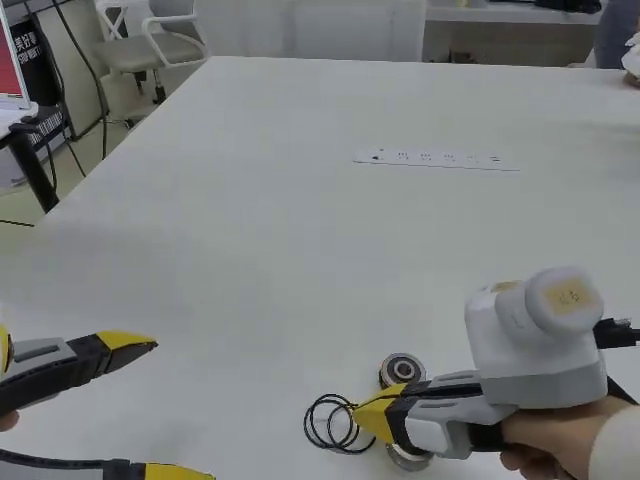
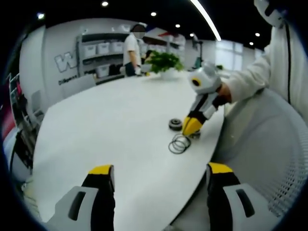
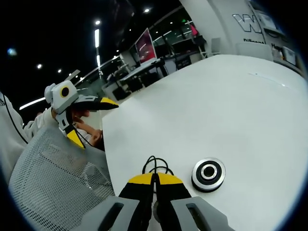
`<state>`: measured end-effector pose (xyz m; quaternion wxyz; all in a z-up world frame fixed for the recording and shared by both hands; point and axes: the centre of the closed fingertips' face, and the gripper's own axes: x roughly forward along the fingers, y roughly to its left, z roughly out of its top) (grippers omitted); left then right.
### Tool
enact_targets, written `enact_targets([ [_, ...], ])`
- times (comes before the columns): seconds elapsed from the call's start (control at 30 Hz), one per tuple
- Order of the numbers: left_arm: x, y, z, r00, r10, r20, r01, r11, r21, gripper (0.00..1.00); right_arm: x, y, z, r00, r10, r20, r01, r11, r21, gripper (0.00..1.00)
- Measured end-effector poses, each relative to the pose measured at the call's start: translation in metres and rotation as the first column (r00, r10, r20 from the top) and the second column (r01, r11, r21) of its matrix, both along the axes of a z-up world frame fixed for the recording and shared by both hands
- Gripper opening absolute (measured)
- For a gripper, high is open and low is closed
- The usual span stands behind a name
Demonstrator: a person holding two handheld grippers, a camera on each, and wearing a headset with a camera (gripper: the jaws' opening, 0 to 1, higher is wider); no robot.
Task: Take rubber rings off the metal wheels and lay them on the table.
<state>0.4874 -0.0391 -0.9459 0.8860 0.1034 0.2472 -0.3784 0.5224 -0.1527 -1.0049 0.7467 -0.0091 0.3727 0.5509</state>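
Rubber rings [image 1: 335, 425]: one small tangle of thin black loops, about three, though they overlap too much for a sure count. They lie flat on the table [image 1: 300, 230] near its front edge.
Metal wheels: two, as far as you can see. One wheel [image 1: 402, 370] lies flat near the rings without touching them, with a dark band round its rim. A second round metal piece [image 1: 404, 458] shows under your right gripper and is mostly hidden.
Right gripper [image 3: 154, 179]: your hand [image 1: 550, 455] holds it low and nearly level. Its yellow tips are pressed together and touch the edge of the loops. You cannot tell whether a loop is nipped between them.
Left gripper [image 2: 160, 171]: well apart from the rings, at the table's front edge, with its jaws spread wide.
Power strip [image 1: 435, 158]: one, set flush in the tabletop on the far side.
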Motion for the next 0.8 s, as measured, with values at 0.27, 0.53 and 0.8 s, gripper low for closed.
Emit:
enact_targets([
  [0.27, 0.0024, -0.0035, 0.0045, 1.000, -0.001, 0.013, 0.001, 1.000, -0.014, 0.79, 0.0015, -0.0008, -0.0046, 0.998, 0.022, 0.052, -0.020, 0.999, -0.045, 0.00],
  [0.53, 0.0022, -0.0044, 0.0040, 1.000, 0.000, 0.012, 0.000, 1.000, -0.013, 0.79, 0.0044, -0.0026, -0.0060, 0.996, 0.030, 0.089, -0.024, 0.998, -0.065, 0.05],
  [0.8, 0.0030, -0.0038, 0.0052, 1.000, 0.002, 0.016, -0.002, 1.000, -0.011, 0.79, 0.0061, -0.0041, -0.0014, 0.993, 0.037, 0.114, -0.030, 0.997, -0.066, 0.06],
])
